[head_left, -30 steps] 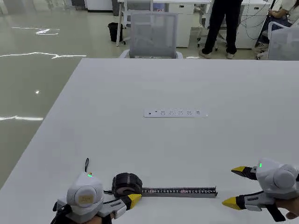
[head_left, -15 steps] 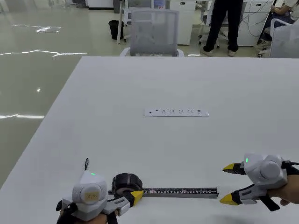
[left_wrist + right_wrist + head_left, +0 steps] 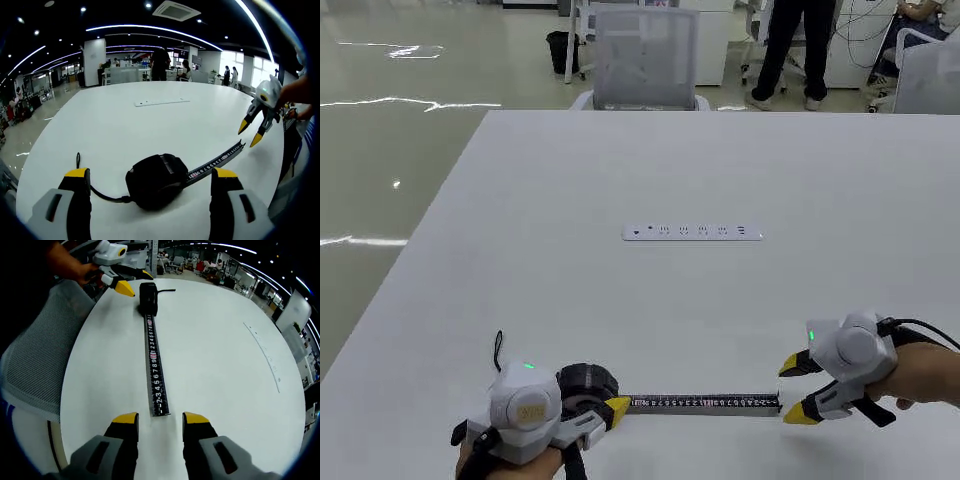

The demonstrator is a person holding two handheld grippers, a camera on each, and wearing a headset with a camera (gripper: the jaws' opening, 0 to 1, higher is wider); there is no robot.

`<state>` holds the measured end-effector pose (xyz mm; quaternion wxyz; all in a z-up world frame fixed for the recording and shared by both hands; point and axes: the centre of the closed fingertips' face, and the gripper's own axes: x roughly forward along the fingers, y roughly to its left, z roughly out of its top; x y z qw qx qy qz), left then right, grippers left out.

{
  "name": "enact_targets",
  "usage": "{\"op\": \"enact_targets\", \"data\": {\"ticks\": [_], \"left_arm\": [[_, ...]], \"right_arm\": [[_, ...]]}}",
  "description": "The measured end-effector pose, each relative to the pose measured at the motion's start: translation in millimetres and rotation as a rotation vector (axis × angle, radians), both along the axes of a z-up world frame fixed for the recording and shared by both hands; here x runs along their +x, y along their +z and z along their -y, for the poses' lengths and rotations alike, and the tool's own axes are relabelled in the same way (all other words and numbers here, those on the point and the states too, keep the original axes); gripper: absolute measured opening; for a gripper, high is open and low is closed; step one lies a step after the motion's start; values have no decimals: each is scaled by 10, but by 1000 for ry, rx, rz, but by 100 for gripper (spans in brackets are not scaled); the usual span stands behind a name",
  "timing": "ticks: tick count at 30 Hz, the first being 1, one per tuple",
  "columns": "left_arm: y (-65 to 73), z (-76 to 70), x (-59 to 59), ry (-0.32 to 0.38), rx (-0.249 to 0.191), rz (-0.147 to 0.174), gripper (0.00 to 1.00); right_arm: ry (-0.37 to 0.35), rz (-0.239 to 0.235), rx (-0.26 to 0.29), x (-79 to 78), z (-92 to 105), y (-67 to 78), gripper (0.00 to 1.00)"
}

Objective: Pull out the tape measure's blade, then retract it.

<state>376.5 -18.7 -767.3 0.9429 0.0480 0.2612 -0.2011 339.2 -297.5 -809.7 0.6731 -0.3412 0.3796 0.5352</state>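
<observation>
Left gripper (image 3: 151, 173) straddles the tape measure (image 3: 588, 388) on the table (image 3: 620, 150), jaws open (I'd steady it there), right gripper (image 3: 160, 417) open just short of the pulled-out blade (image 3: 155, 365) tip, lined up to pinch.

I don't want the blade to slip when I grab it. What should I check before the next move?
1. Blade out and flat on the table: ok.
2. Right hand-held gripper open and lined up with the blade's end: ok.
3. Blade end gripped: not ok, jaws apart.
4. Left hand-held gripper clamping the case: not ok, jaws stand open either side of it.
5. Power strip clear of the blade: ok.
6. Blade lock: cannot tell.
</observation>
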Motion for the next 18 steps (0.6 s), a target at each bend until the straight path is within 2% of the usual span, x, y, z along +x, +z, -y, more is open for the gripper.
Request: {"op": "enact_targets", "data": {"ticks": [8, 12, 18], "left_arm": [[-38, -13, 9, 11, -9, -15, 99], [-46, -11, 6, 14, -12, -16, 99], [-66, -1, 9, 17, -18, -18, 99]], "right_arm": [[58, -33, -51, 0, -56, -113, 30], [68, -44, -89, 4, -24, -192, 29], [60, -60, -91, 16, -48, -216, 20]]}}
